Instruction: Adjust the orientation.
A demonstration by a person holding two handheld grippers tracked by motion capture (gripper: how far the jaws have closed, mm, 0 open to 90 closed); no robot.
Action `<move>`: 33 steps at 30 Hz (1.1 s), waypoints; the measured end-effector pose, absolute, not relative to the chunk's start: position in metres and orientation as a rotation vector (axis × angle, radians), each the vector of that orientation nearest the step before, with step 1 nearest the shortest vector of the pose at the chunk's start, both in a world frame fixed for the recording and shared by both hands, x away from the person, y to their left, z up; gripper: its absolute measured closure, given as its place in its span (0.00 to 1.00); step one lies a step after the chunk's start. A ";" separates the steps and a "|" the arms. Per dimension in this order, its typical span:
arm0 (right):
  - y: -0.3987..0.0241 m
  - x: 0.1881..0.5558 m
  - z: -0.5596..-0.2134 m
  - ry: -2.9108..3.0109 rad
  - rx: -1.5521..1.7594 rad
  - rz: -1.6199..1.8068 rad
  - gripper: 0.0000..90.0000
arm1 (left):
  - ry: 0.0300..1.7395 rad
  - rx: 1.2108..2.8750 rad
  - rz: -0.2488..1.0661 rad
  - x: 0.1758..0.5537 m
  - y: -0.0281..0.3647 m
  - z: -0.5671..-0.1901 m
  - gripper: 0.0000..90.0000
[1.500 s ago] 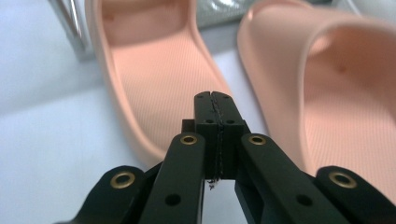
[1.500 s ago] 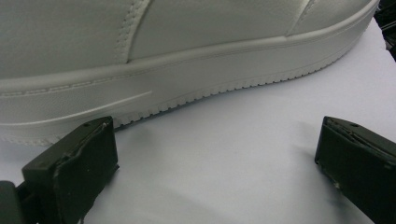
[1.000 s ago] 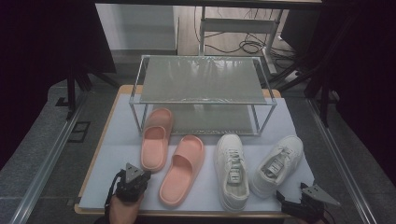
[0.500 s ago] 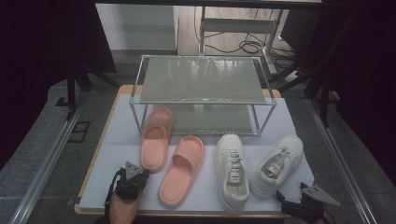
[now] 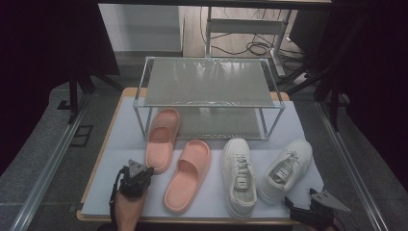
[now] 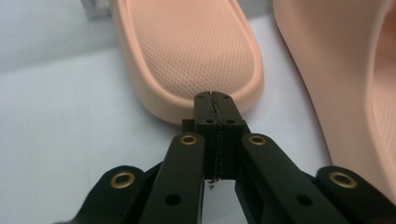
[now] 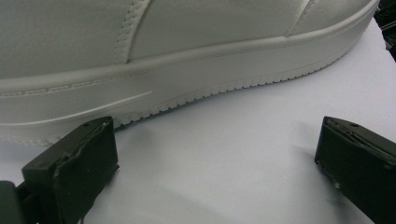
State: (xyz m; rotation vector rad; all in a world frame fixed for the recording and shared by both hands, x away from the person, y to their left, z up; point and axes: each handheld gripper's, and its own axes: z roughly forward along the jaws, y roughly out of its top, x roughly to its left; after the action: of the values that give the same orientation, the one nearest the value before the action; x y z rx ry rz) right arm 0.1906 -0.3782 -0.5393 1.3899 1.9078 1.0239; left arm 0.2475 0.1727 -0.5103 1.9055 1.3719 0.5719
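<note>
Pink slipper point(image 6: 196, 51) – matt, dimpled foam; white sneaker point(image 7: 140, 51) – smooth, stitched.

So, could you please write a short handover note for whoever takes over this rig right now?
Left gripper: shut, empty, at the heel of the left pink slide.
Right gripper: open, empty, beside the sole of the right white sneaker.
Second pink slide and left white sneaker lie between them on the white mat, in front of the two-tier rack.
Done: nothing; both shelves are bare.
Left: probably all four shoes onto the rack.
</note>
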 end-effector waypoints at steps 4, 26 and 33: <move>-0.378 0.190 -0.539 1.909 1.391 1.025 0.00 | 1.371 1.906 0.574 0.251 0.172 -0.509 1.00; -0.378 0.190 -0.539 1.909 1.391 1.024 0.00 | 1.417 1.933 0.571 0.269 0.170 -0.514 1.00; -0.378 0.191 -0.539 1.908 1.388 1.024 0.00 | 1.416 1.913 0.594 0.288 0.167 -0.504 1.00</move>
State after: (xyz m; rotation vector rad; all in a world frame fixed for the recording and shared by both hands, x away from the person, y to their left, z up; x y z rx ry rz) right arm 0.1906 -0.3783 -0.5394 1.3885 1.9080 1.0240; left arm 0.2879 0.1674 -0.5043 1.9126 1.4161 0.5938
